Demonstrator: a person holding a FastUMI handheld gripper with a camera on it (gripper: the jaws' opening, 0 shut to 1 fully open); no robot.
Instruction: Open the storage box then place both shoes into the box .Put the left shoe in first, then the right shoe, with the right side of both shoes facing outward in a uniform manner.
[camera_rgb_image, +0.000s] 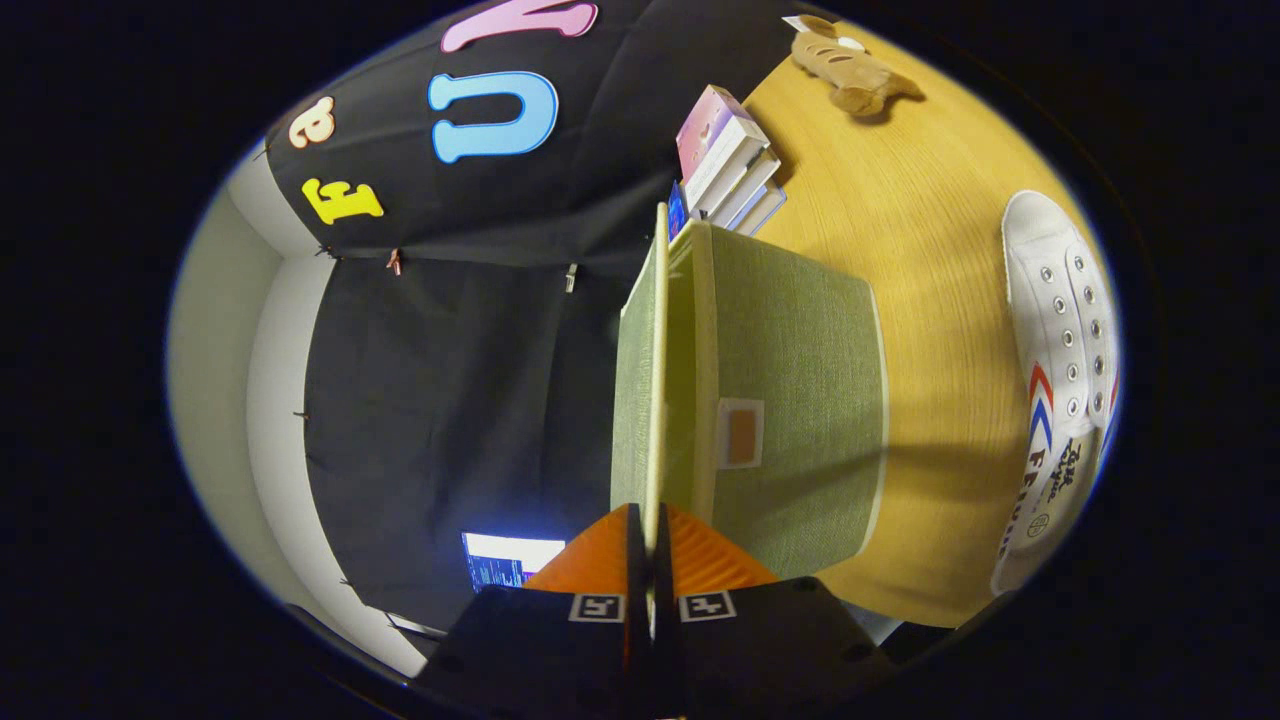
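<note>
The gripper (651, 530) pinches the lid (640, 400) edge, held apart from the green box (800, 400); a white shoe (1060, 330) lies on the worktop (930, 250).

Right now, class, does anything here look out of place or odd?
Nothing looks damaged or spilled. The fingers pinch the green box's lid, lifted partway. One white shoe lies beside the box on the table.

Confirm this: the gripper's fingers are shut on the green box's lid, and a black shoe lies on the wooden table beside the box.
Wrong on the colour. The gripper view shows a white shoe on the wooden table beside the green box. The gripper is indeed shut on the lid.
</note>
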